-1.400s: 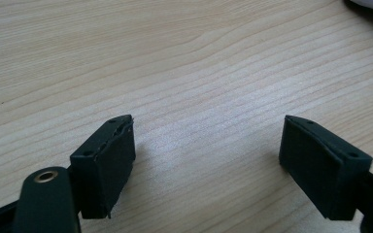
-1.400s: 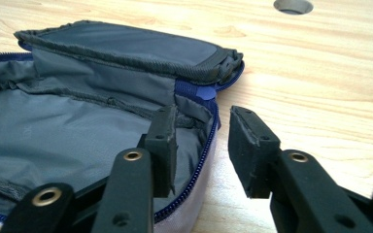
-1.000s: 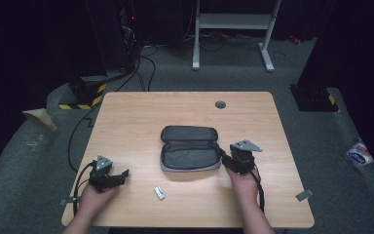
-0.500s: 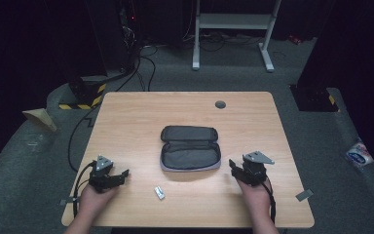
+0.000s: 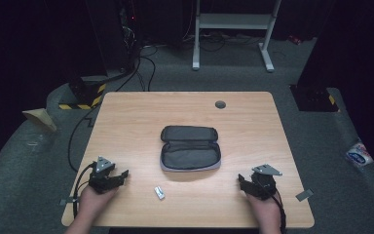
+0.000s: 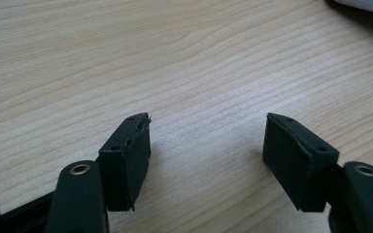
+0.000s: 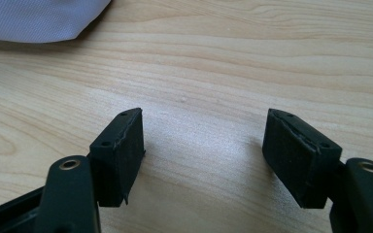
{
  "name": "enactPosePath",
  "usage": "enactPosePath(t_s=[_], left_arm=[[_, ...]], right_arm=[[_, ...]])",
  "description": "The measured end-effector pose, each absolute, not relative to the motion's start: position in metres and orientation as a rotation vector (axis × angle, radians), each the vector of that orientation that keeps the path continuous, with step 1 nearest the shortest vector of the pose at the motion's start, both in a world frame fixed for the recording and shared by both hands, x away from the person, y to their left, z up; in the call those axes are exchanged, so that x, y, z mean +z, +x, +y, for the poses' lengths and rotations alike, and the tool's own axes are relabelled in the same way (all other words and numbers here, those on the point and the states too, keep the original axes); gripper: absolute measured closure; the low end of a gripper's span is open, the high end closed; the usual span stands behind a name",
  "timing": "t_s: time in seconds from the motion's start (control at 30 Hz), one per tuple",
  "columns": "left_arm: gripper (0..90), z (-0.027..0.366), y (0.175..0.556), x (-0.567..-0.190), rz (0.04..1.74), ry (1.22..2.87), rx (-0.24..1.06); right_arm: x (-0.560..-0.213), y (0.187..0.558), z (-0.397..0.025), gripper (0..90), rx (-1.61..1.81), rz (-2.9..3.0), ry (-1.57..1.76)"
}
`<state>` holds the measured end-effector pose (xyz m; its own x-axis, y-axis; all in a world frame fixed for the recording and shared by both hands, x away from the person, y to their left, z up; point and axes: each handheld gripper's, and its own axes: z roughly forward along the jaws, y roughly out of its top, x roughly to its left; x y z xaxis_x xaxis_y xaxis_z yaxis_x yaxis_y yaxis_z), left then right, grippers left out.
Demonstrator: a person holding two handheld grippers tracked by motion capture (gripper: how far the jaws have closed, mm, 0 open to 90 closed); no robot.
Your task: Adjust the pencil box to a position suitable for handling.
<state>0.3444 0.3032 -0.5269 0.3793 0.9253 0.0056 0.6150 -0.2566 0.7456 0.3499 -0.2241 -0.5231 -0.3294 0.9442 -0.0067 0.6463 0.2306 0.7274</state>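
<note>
A dark grey zip pouch (image 5: 190, 148) lies unzipped at the middle of the wooden table (image 5: 141, 117), its lid folded back on the far side. The left gripper (image 5: 118, 176) rests at the near left, jaws spread wide over bare wood. The right gripper (image 5: 244, 184) sits at the near right, also wide (nothing between its jaws). A small white object (image 5: 159, 192) lies near the front edge, between the grippers.
</note>
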Motion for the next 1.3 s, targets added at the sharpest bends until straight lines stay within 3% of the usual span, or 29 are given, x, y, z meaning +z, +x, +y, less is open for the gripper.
enactPosePath(t_s=[0.37, 1.3], left_arm=[[38.8, 0.295, 0.341, -0.523, 1.297, 1.994, 0.548], [42.0, 0.234, 0.317, -0.512, 1.029, 2.071, 0.459]], right_arm=[[-0.524, 0.351, -0.222, 27.7, 0.869, 2.049, 1.469], [-0.524, 0.351, -0.222, 27.9, 0.868, 2.046, 1.471]])
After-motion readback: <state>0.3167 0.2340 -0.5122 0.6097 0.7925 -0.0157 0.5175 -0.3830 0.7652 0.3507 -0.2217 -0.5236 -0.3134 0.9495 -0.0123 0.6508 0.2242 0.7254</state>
